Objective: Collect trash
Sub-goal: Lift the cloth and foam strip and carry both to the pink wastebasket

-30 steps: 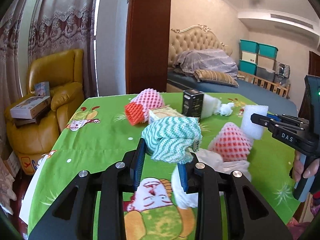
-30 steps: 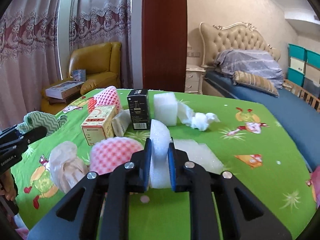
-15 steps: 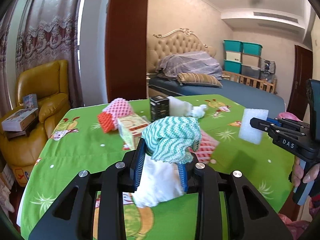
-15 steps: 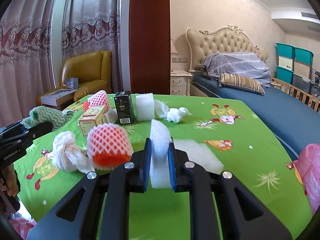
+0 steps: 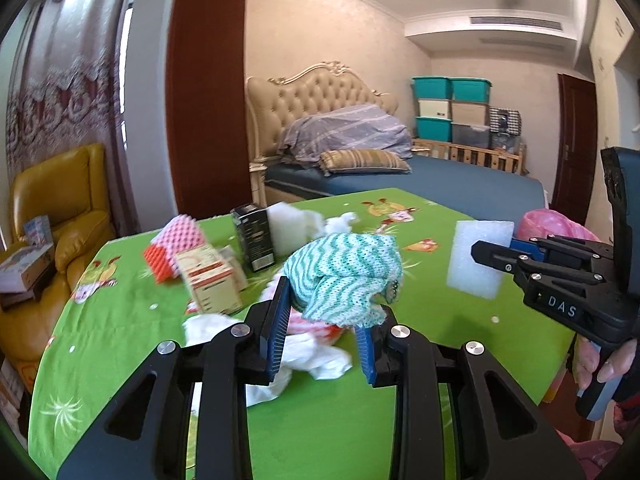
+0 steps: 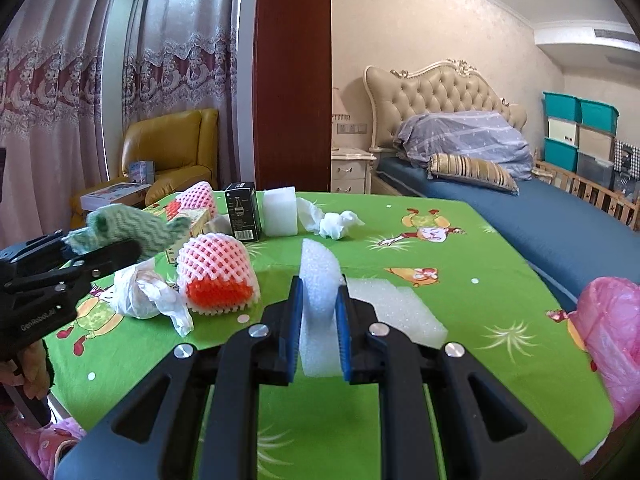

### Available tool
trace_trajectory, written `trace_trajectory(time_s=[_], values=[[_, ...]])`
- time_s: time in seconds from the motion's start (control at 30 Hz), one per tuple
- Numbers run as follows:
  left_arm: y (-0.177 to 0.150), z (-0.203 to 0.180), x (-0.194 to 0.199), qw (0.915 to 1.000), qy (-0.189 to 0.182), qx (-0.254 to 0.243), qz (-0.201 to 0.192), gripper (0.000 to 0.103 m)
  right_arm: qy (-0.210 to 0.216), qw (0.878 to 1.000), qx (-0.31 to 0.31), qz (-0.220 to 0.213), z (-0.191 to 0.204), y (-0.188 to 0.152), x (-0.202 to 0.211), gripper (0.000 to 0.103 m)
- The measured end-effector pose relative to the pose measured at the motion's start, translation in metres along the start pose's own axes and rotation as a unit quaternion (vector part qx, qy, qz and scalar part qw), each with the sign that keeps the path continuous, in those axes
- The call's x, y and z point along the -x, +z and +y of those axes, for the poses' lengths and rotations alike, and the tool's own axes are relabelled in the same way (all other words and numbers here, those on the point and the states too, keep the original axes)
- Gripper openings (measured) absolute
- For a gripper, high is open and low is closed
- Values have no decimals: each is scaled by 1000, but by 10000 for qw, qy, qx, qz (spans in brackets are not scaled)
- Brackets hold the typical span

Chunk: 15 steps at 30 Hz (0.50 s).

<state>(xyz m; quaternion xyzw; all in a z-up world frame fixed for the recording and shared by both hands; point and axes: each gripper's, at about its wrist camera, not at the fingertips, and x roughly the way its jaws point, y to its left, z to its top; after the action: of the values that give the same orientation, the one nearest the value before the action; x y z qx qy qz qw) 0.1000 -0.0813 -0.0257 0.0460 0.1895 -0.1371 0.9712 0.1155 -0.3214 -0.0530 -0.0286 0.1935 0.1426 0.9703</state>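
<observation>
Both hands are loaded over the green tablecloth [image 6: 500,312]! The left gripper [image 5: 324,320] pinches a bunched green-and-white zigzag cloth [image 5: 346,276], which bulges well above the blue pads; the right gripper [image 6: 319,330] clamps a white foam piece [image 6: 320,280] edge-on, fingers pressed into its sides. Both loads hang clear of the table. Off the near right corner sits a pink plastic bag [image 6: 612,332], likely where this trash is headed.

Now the risks. That cloth is held only by a fold low in the jaws; a quick swing could let it slide out. The foam is soft and springy, so a slackened squeeze could pop it free. Still waiting on the table: a pink foam fruit net [image 6: 218,276], crumpled white plastic [image 6: 142,292], a black carton [image 6: 241,211], a foam block [image 6: 280,211], a flat foam sheet [image 6: 394,310] and tissue [image 6: 336,224] farther off. A low pass could sweep the net or plastic off the near edge, and two grippers converging on one bag might collide.
</observation>
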Motion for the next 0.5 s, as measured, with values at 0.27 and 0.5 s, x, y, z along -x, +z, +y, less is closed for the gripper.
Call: trace_trajectory(time_s=[0.27,0.5], values=[[2,-33,-12,9990,-239,-372,45,29,-142,9998,-68,-85,-15,-4,15,16],[11,-51,-28,9975,-483,-483,167,29,-361,9990,-239,-146,-38,-7,21,16]])
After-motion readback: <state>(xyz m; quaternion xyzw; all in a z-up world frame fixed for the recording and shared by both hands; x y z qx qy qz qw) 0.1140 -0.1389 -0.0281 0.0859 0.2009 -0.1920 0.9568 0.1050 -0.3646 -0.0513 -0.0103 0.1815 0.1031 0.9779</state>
